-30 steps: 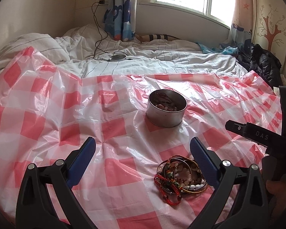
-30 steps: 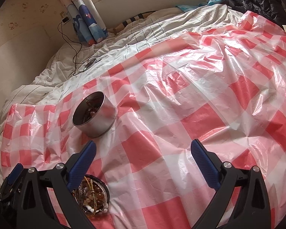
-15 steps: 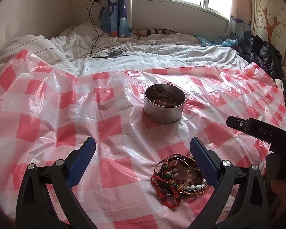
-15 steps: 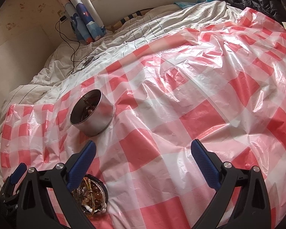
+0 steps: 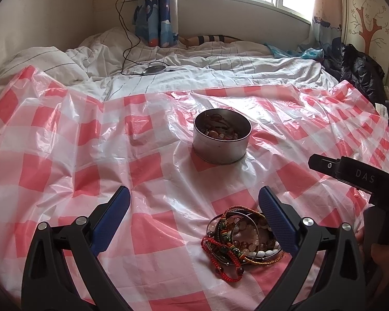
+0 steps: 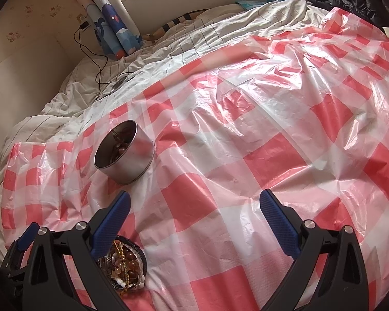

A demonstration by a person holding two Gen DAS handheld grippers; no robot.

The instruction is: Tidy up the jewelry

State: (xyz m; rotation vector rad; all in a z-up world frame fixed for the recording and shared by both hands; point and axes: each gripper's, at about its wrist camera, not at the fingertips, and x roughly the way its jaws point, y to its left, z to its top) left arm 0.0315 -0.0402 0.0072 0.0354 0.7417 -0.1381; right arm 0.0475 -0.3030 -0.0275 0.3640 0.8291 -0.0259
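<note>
A bed is covered by a crinkled red-and-white checked plastic sheet (image 5: pixel 64 140). On it stands a round metal tin (image 5: pixel 221 137) with beaded pieces inside. Nearer the viewer lies a tangled heap of bracelets (image 5: pixel 242 238): red cords, glass beads, a thin metal bangle, seemingly on a shallow dish.

The left tongs (image 5: pixel 194 216) hang spread wide and empty above the sheet, the heap beside their right finger. The right tongs (image 6: pixel 194 216) are likewise spread and empty, over bare sheet, with the heap at their lower left and the tin farther off.

Likely risks: the cords are knotted together, so pinching one strand could drag the whole heap. The slick sheet over soft bedding could slide or sag, tipping the tin. Smooth beads may slip from the pads.
</note>
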